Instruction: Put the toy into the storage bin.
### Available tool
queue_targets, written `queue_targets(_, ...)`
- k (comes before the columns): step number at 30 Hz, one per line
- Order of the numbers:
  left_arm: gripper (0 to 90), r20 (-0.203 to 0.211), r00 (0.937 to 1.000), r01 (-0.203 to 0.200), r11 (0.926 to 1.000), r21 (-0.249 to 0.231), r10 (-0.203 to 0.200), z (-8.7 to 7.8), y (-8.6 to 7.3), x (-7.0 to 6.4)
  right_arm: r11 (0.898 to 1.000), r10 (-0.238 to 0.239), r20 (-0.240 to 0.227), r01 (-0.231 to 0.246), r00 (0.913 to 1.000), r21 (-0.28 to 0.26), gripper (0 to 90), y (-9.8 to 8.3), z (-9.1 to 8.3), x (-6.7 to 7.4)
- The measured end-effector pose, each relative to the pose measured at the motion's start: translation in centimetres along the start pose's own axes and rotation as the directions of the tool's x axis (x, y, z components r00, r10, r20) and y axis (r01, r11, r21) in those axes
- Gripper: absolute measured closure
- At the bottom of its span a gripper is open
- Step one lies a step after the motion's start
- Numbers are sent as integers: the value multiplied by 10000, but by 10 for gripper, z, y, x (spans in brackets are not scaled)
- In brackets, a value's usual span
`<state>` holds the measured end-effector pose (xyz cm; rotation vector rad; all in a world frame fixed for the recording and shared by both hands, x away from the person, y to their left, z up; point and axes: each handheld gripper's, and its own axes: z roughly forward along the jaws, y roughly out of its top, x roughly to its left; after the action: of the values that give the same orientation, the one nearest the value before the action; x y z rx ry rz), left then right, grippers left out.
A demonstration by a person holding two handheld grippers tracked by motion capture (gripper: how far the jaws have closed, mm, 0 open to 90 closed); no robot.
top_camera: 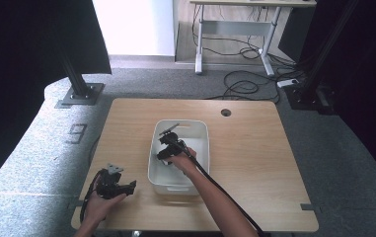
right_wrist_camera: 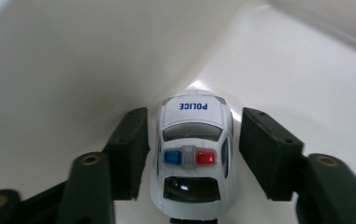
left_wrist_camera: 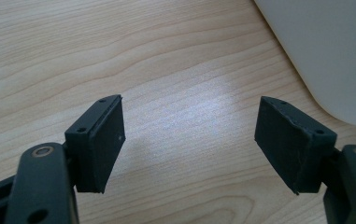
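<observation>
The right gripper (right_wrist_camera: pixel 192 154) stands inside the white bin (top_camera: pixel 201 129), jaws apart, one either side of the toy police car (right_wrist_camera: pixel 193 158) with a sliver of gap on each flank, not pressing. The car's long axis runs toward 12 o'clock, along the jaws, nose to the bin wall. The left gripper (left_wrist_camera: pixel 189 140), jaws wide and empty, hovers over the table (left_wrist_camera: pixel 119 56), bin at 2 o'clock.

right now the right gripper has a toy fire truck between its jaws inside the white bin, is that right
Not quite: it is a white toy police car, not a fire truck. The right gripper view shows POLICE on its bonnet and a blue and red light bar. The rest holds: it sits between the jaws of the right gripper, inside the white bin.
</observation>
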<state>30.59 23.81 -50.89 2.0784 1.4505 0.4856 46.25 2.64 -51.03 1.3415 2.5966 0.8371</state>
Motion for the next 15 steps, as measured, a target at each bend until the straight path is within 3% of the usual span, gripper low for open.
queue_targets(6,249,-12,10000,10,10000,2,-10,0,0,0,9983,-162,-53,159,9999,-557,359,0,-22,-5)
queue_targets(15,249,-54,10000,-18,10000,38,18,0,0,-1,9859,-531,-113,506,9985,-1595,356,-12,-62,-16)
